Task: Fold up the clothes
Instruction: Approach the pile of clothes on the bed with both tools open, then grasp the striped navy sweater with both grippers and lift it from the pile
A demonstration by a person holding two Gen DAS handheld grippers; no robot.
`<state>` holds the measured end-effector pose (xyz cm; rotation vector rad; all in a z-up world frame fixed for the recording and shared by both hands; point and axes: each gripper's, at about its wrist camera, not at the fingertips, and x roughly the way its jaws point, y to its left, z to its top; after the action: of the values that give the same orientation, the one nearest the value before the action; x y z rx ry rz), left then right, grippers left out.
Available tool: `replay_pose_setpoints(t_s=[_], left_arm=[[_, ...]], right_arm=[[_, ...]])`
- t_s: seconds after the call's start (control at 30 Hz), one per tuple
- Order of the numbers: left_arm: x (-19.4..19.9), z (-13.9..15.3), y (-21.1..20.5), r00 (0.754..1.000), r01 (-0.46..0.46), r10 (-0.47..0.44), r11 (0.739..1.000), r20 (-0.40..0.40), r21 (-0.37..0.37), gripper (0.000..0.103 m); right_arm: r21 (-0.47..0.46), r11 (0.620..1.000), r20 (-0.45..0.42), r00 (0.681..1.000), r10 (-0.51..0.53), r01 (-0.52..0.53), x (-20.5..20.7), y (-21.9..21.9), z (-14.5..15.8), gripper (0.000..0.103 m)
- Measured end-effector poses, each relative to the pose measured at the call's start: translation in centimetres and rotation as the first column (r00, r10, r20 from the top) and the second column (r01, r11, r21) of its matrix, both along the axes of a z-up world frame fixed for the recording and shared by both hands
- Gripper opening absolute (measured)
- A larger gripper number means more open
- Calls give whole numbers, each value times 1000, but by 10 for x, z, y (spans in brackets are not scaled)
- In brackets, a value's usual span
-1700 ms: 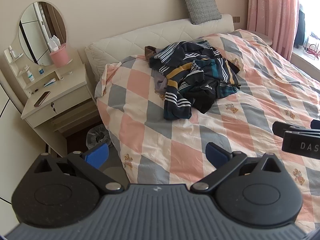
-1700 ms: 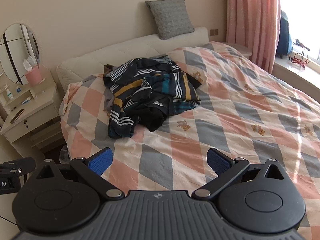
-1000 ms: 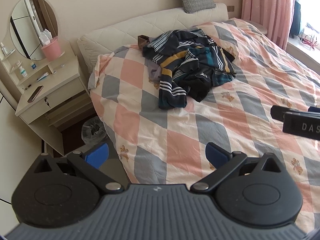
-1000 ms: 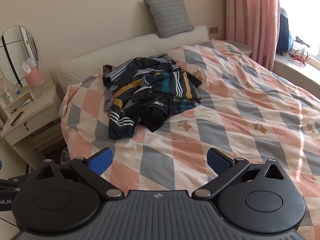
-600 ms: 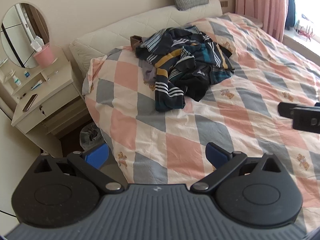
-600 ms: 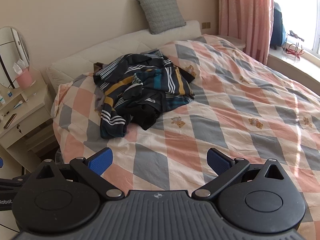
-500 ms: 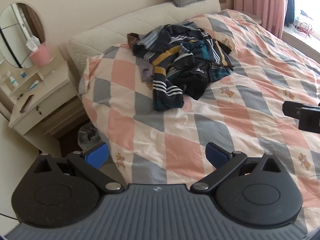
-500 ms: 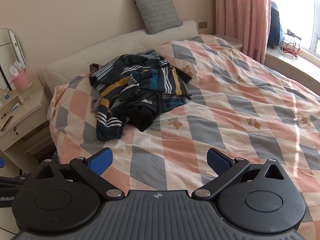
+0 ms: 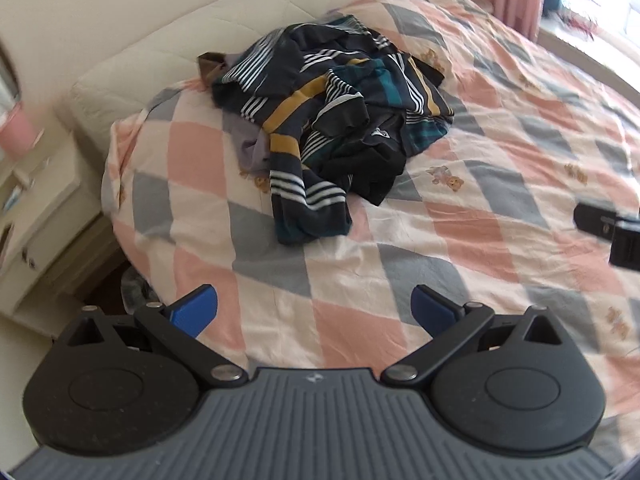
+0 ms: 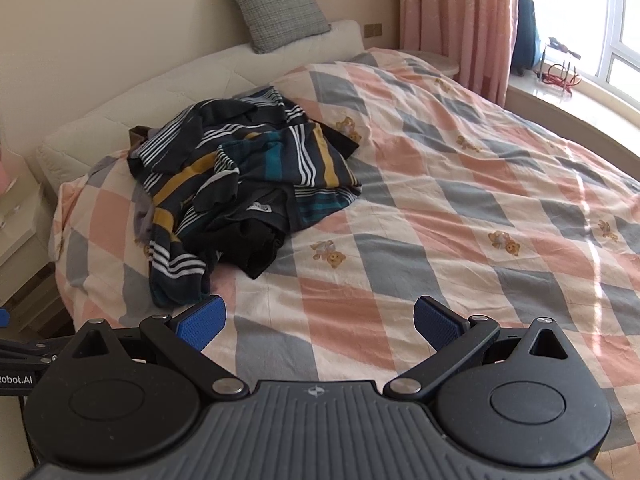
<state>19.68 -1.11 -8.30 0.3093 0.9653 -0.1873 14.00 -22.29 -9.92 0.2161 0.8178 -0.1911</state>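
Observation:
A crumpled heap of dark clothes (image 9: 332,120) with white, yellow and teal stripes lies on the bed's checked quilt (image 9: 400,240), near the headboard. The same clothes heap (image 10: 240,184) sits left of centre in the right wrist view. My left gripper (image 9: 314,310) hangs open over the bed's near edge, well short of the heap, with nothing between its blue pads (image 9: 194,310). My right gripper (image 10: 318,324) is open too, above the quilt (image 10: 460,220), the heap ahead and to its left. The right gripper's body (image 9: 612,232) shows at the left view's right edge.
A grey pillow (image 10: 276,4) leans on the wall above the white padded headboard (image 10: 200,84). A white bedside cabinet (image 9: 36,216) with a pink cup (image 9: 16,136) stands left of the bed. Pink curtains (image 10: 452,12) and a window sill (image 10: 560,100) lie far right.
Both grippers have moved forward and left toward the bed. The clothes heap looks larger and nearer in both views. Neither gripper's jaws changed.

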Motion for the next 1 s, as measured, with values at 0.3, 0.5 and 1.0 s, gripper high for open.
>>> replay_pose_setpoints(t_s=[0.3, 0.5, 1.0], left_arm=[[81, -20, 9, 995, 94, -94, 996, -13, 0, 102], [119, -37, 11, 988, 152, -152, 988, 4, 1, 99], [200, -107, -36, 943, 316, -328, 937, 60, 149, 32]], right_arm=[[-6, 999, 81, 996, -33, 34, 57, 6, -22, 103], [-7, 1000, 94, 995, -22, 22, 90, 8, -40, 103], [-236, 965, 28, 992, 125, -115, 167, 0, -113, 102]])
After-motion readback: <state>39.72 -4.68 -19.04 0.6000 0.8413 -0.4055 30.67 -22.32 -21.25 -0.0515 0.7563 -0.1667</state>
